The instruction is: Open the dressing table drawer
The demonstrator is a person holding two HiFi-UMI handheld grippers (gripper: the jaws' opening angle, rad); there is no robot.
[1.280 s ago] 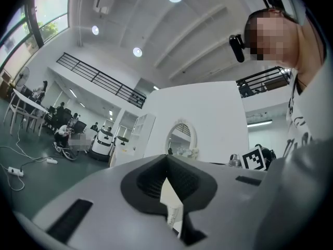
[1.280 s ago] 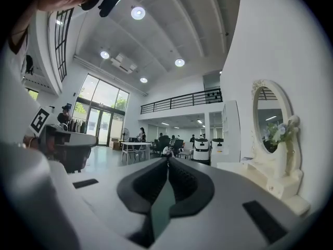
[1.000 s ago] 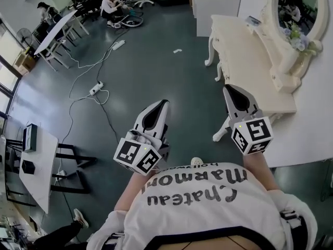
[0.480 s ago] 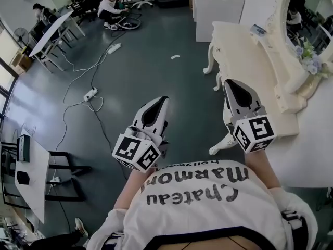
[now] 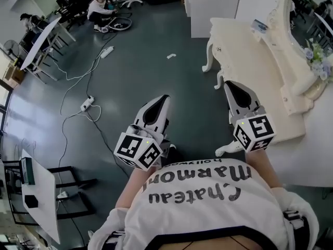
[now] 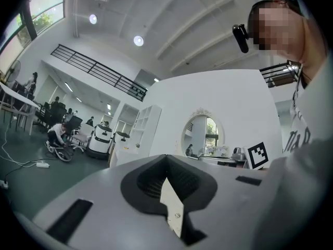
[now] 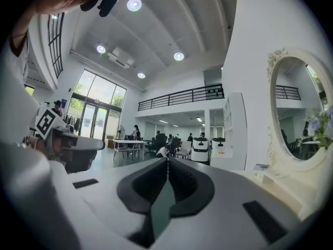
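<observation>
The cream dressing table [image 5: 260, 61] stands at the right of the head view, with its oval mirror [image 5: 307, 14] behind it. Its front apron [image 5: 217, 50] faces left, and I cannot make out a drawer there. My right gripper [image 5: 231, 85] is shut and empty, held level above the table's near front edge without touching it. My left gripper [image 5: 162, 99] hangs shut over the bare floor, left of the table. The left gripper view shows the left gripper [image 6: 166, 156] with jaws together, the mirror [image 6: 202, 137] far ahead. In the right gripper view the right gripper [image 7: 167, 159] is shut, the mirror [image 7: 299, 113] at right.
Cables and power strips [image 5: 86, 104] trail over the dark floor at left. A white cabinet [image 5: 208, 7] stands beyond the table's far end. Small tables [image 5: 36, 191] are at the lower left. People [image 5: 99, 7] sit and work at the back of the room.
The floor and the dressing table have slid down the head view as the person and both grippers moved forward alongside the table. Both jaws stayed shut.
</observation>
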